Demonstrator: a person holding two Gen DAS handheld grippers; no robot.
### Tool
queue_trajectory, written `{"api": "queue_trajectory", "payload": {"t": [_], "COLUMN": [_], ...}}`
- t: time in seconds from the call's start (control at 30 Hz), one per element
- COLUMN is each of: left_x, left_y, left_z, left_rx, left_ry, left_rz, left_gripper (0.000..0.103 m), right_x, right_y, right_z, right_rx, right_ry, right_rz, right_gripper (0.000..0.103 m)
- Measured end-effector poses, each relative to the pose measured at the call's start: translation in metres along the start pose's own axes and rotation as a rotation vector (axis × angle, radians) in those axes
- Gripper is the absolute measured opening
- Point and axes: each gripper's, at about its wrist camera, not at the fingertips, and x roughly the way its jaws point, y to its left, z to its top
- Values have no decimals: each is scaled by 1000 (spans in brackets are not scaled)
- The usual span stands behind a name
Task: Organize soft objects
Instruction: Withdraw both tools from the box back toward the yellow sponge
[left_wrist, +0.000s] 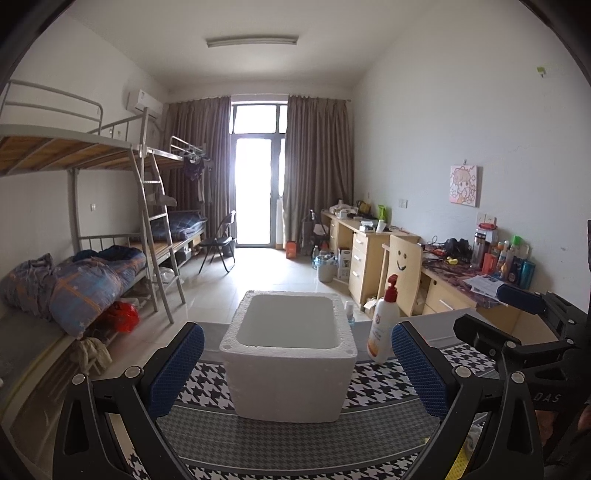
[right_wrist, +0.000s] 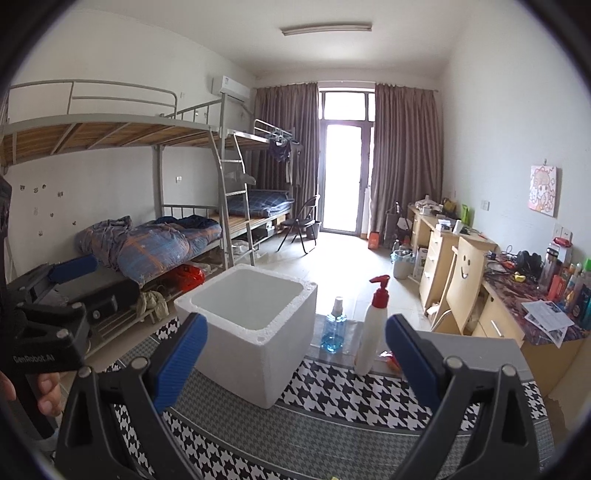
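The task looks barely begun: the white foam box (left_wrist: 291, 350) sits empty at twelve o'clock on the houndstooth-covered table (left_wrist: 258, 435), no soft objects are clearly visible, and the left hand-held gripper (left_wrist: 295, 373) and right hand-held gripper (right_wrist: 295, 358) hover wide, carrying nothing.

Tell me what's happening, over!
Left tool open, empty. Right tool open, empty. Foam box empty. Pump bottle beside it.

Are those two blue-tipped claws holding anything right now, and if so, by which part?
Nothing is held. The left gripper and the right gripper are both wide open, their fingers apart in the air before the white foam box, touching nothing.
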Motion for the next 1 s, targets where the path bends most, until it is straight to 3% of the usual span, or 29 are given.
{"api": "queue_trajectory", "payload": {"t": [0.23,0.63,0.73,0.83,1.0], "left_x": [-15,-37,-41,-44,-45], "left_y": [-11,-18,-20,-21,-22], "left_z": [-7,-18,-20,-21,-23], "left_rx": [11,15,14,15,11], "left_ry": [-22,-54,-62,-70,-67], "left_rz": [-40,-77,-82,-82,-92], "left_gripper": [102,102,102,102,102], "right_x": [-26,-46,-50,-62,-68], "right_y": [-1,-3,-2,-3,-5], "right_z": [-11,-17,-20,-22,-22], "right_rx": [16,64,59,58,70], "right_ry": [-66,-68,-71,-138,-138], "right_rz": [-70,-12,-12,-60,-56], "right_gripper": [99,99,99,99,99]}}
